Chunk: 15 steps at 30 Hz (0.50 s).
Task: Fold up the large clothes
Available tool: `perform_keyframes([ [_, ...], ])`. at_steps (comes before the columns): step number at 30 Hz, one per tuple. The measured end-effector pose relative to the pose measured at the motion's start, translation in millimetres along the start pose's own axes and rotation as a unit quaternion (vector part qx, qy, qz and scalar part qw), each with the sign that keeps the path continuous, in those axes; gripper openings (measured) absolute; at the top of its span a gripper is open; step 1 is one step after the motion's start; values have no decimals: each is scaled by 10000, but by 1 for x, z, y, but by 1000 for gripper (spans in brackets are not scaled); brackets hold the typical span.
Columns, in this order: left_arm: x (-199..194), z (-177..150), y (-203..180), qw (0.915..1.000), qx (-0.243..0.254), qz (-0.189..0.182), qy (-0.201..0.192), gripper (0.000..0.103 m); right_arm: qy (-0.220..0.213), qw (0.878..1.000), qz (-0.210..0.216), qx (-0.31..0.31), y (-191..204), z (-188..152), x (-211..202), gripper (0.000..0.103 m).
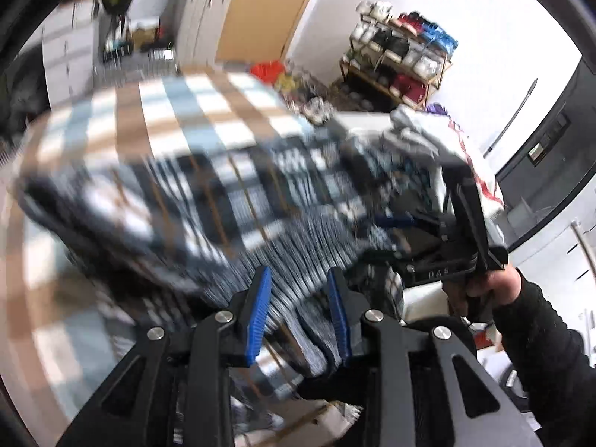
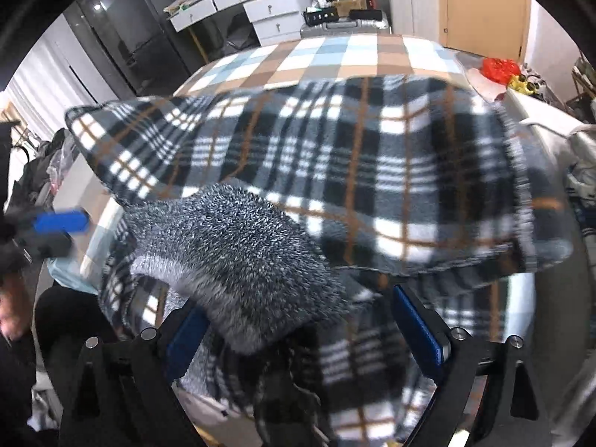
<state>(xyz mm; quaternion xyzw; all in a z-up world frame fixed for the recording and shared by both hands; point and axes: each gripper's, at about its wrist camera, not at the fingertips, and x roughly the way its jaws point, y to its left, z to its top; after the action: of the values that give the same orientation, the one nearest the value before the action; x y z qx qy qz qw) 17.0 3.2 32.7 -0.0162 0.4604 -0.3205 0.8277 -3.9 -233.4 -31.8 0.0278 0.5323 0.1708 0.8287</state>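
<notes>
Plaid fleece garment (image 2: 372, 171) hangs spread above the checkered table (image 2: 335, 56), its grey fuzzy lining (image 2: 242, 260) bunched at 6 o'clock between the right gripper (image 2: 301, 335) fingers, which stand wide apart. Left gripper (image 1: 301, 313) fingers, narrowly parted, pinch a fold of it.

Garment (image 2: 372, 171): black-white plaid, orange lines (grey speckled fleece lining); tablecloth (image 2: 335, 56): tan-blue-white checks; claw pads (image 1: 259, 316) blue.

Left view: dark plaid fleece garment (image 1: 223, 201) badly blurred, pattern smeared. Right view: same garment (image 2: 372, 171) hides most of checked blue-and-tan counter (image 2: 335, 56); left tool (image 2: 56, 223) blurred at edge.
</notes>
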Motion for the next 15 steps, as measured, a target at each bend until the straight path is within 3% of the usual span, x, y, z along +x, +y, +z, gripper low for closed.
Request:
perform_keyframes([
  [1,-5,11,1,9998,71,149,-106,31,-30,10000,-38,57,-5,1,-5,95],
  [3,-13,36,9,9983,49,490,-316,54,-68,9998,-78,141,-9,3,-12,95],
  [5,-17,59,29,9961,-213,692,-507,55,-194,9997,-27,171,-13,12,-23,95],
  [8,-2,65,41,9958,-402,766,-308,55,-539,9980,150,300,-18,28,-43,95],
  [11,22,56,72,9957,-742,531,164,55,-871,9952,210,385,-24,46,-59,96],
  [12,27,38,80,9943,-887,513,286,55,-942,9945,197,405,-27,54,-60,97],
  [15,43,9,95,9895,-1172,631,559,55,-769,9960,-46,450,-31,75,-41,98],
])
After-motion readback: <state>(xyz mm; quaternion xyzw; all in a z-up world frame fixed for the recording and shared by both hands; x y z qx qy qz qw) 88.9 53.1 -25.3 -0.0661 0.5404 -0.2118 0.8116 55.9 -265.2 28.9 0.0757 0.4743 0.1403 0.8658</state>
